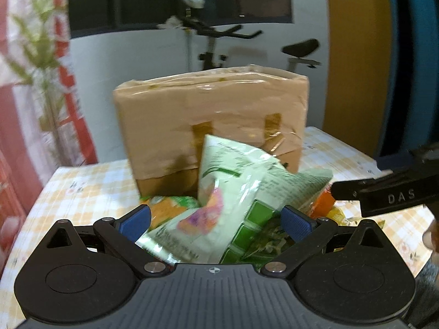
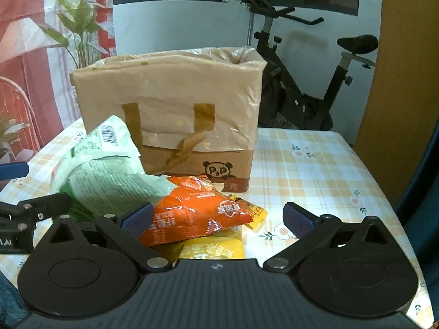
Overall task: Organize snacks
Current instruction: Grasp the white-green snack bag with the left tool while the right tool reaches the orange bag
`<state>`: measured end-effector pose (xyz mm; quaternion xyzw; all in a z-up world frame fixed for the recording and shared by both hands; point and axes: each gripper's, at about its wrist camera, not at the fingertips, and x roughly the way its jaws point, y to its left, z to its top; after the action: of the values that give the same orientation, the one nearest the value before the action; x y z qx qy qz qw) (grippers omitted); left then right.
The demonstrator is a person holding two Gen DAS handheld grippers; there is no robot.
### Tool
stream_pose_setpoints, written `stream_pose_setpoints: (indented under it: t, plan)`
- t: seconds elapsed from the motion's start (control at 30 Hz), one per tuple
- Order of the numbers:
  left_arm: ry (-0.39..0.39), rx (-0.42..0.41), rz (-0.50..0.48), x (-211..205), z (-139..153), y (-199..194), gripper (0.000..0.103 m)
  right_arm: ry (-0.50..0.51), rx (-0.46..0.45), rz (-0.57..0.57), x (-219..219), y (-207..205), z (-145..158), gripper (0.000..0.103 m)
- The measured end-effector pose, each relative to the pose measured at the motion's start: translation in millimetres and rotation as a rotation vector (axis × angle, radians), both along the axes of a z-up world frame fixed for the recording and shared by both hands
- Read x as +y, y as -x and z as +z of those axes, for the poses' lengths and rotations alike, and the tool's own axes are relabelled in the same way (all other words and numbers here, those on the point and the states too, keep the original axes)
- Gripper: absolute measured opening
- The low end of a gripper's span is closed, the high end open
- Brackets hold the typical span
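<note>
Both left gripper (image 1: pixel 216 220) and right gripper (image 2: pixel 216 218) gape empty over light, crinkly, slippery packets (image 2: pixel 192 211) before the box (image 2: pixel 170 109); pinch a sealed edge.

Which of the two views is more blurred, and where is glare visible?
Left wrist view: blurred by motion, the cardboard box and green snack bag smeared, glare on the box's tape. Right wrist view: sharper, the orange packet print is crisp; both bend straight lines.

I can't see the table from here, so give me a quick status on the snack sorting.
Both hand-held grippers open: left around the pale green packet, right at the orange packet. Cardboard box upright behind the pile. Nothing boxed that I can see.
</note>
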<state>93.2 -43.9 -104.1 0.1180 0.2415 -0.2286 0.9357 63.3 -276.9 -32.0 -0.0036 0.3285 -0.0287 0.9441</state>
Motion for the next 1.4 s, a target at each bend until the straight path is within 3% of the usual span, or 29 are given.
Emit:
stream_pose_setpoints:
  t: [0.17, 0.43, 0.5, 0.57, 0.63, 1.03, 1.4]
  plan:
    - [-0.063, 0.003, -0.076, -18, -10, -12, 0.102, 0.003, 0.001, -0.014, -6, -4, -1, 0.102]
    - [-0.041, 0.066, -0.078, -30, -29, -35, 0.102, -0.007, 0.013, -0.044, -19, -8, -5, 0.102]
    - [-0.008, 0.089, -0.075, -28, -30, -38, 0.087, -0.007, 0.015, -0.047, -20, -8, -6, 0.102]
    - [0.065, 0.11, -0.039, -18, -22, -38, 0.078, -0.013, 0.017, -0.049, -22, -8, -7, 0.101]
    - [0.133, 0.104, 0.005, -7, -16, -35, 0.077, -0.023, 0.015, -0.048, -23, -8, -8, 0.101]
    - [0.163, 0.01, 0.257, 30, 4, -24, 0.077, -0.056, 0.012, -0.01, -15, -10, -19, 0.101]
    - [0.169, -0.009, 0.318, 44, 7, -10, 0.077, -0.04, -0.018, 0.071, -4, -12, -23, 0.101]
